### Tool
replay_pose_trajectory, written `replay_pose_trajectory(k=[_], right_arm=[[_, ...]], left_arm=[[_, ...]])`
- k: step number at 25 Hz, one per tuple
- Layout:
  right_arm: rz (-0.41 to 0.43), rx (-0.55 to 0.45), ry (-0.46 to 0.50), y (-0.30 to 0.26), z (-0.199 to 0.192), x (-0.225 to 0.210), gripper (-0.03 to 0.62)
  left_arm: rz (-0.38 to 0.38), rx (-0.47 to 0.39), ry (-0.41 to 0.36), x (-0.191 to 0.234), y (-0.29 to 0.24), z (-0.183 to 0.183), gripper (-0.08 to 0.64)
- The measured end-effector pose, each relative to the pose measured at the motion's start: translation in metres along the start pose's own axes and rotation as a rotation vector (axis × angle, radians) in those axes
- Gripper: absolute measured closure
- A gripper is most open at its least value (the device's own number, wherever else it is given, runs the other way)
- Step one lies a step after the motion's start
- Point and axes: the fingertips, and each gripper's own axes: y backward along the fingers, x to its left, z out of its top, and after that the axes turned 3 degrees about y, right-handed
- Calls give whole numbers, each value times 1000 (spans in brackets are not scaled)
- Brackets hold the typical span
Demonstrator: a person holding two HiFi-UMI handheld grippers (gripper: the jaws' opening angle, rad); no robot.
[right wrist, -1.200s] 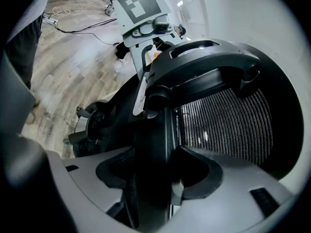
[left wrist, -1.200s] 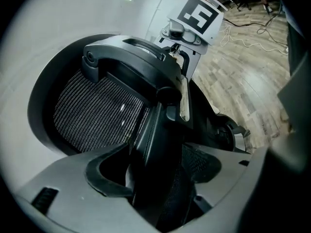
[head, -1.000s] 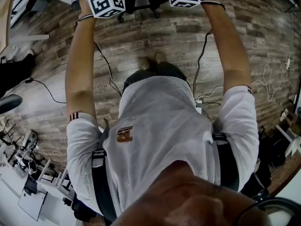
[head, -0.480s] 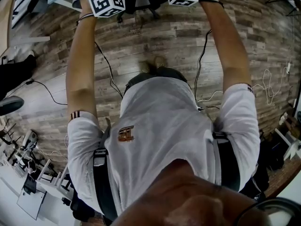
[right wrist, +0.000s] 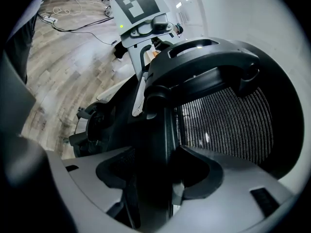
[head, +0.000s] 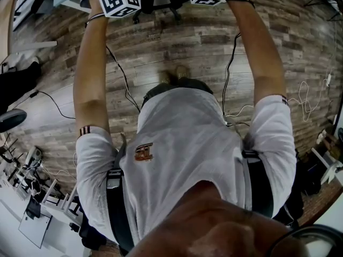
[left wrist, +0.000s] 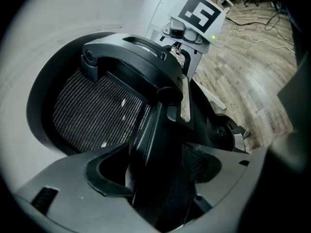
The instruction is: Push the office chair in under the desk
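Jaws of left gripper (left wrist: 160,178) and right gripper (right wrist: 155,178) clamp the office chair (left wrist: 97,110) by its backrest edge; pushing evenly with both should keep it rolling straight.

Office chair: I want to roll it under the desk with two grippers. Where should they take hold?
Take the office chair by its black backrest frame, from behind, one gripper on each side. That frame is narrow enough to fit between jaws, as the left gripper and right gripper show; the mesh would likely give.

text: none legible | shirt emblem (head: 142,152): orange, too small to read
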Motion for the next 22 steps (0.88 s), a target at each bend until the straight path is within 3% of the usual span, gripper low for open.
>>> replay_pose_trajectory(k=[22], right_arm=[[0, 6, -7, -26, -10, -18, 333]], left_arm=[[-9, 27, 6, 17, -31, -4, 216]])
